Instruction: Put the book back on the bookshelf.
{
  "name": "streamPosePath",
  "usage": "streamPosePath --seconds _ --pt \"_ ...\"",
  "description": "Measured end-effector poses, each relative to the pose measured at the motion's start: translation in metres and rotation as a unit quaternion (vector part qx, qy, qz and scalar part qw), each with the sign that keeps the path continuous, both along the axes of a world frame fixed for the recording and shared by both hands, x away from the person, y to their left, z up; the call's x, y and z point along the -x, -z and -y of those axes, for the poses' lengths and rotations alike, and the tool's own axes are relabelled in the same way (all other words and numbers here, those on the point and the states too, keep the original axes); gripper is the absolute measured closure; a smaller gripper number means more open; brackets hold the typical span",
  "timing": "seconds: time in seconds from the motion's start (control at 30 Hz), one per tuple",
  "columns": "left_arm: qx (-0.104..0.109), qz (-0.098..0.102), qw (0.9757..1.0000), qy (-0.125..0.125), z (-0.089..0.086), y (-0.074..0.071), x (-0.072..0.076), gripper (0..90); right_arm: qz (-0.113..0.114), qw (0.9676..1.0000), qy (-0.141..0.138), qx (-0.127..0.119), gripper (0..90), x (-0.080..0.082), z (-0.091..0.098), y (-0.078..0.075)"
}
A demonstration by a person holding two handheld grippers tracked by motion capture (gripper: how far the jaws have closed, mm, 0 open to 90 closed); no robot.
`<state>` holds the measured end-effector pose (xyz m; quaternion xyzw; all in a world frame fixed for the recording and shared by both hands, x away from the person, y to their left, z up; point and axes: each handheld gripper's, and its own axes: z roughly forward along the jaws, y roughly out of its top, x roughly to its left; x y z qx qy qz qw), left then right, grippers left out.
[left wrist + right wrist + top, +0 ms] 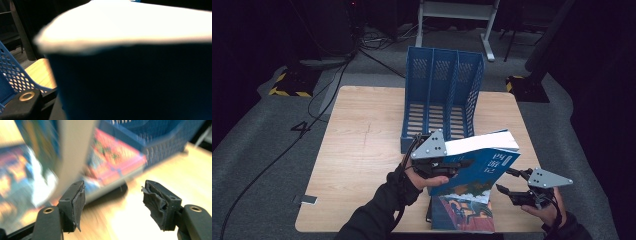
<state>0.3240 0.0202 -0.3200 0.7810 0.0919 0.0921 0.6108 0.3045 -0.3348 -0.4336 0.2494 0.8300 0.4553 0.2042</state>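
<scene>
My left gripper is shut on a thick blue book, which it holds tilted up off the wooden table, white page edge uppermost. In the left gripper view that book's page edge and dark cover loom close. A second book with a colourful cover lies flat at the table's front edge, partly under the raised one. My right gripper stands open just right of the raised book's lower corner. In its own view the right gripper has nothing between its pads, with the lying book blurred beyond.
A blue three-slot file rack stands upright at the table's far middle, just behind the raised book; the rack's mesh wall shows in the left gripper view and the rack in the right gripper view. Cables run across the floor to the left.
</scene>
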Motion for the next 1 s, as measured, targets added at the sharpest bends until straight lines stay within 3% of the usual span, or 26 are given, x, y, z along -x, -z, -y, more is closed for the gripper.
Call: streamPosePath --seconds 0.03,0.07,0.1,0.13,0.2,0.3,0.6,0.9,1.0 --pt "-0.001 -0.001 1.0 -0.003 0.0 0.0 0.001 60.5 -0.006 0.9999 0.013 0.007 34.8 -0.002 0.005 0.006" --pt "-0.001 -0.002 1.0 -0.006 0.001 -0.001 0.002 60.5 -0.028 0.9991 0.031 0.002 34.8 -0.008 0.014 0.015" --pt "-0.001 -0.002 1.0 -0.006 0.001 -0.001 0.002 60.6 -0.028 0.9991 0.031 0.002 34.8 -0.008 0.014 0.015" --pt "-0.003 -0.004 0.9999 -0.013 0.002 -0.001 0.003 60.6 -0.031 0.9978 0.055 0.018 34.8 -0.013 0.02 0.023" --pt "-0.004 -0.006 0.9997 -0.021 0.002 -0.002 0.004 60.6 -0.042 0.9969 0.067 0.005 34.9 -0.017 0.025 0.027" --pt "-0.002 -0.012 0.9996 -0.027 0.002 -0.002 0.005 60.7 -0.048 0.9957 0.078 0.008 34.9 -0.02 0.028 0.03" --pt "-0.003 -0.016 0.9987 -0.048 0.005 -0.005 0.01 60.9 -0.065 0.9943 0.083 0.012 34.9 -0.025 0.028 0.039" --pt "-0.003 0.0 0.9976 -0.069 0.006 -0.012 0.012 61.0 -0.071 0.9938 0.085 0.014 34.9 -0.026 0.027 0.041" --pt "-0.008 0.011 0.9959 -0.09 0.003 -0.015 0.012 61.1 -0.071 0.9937 0.086 0.014 34.7 -0.026 0.028 0.042"
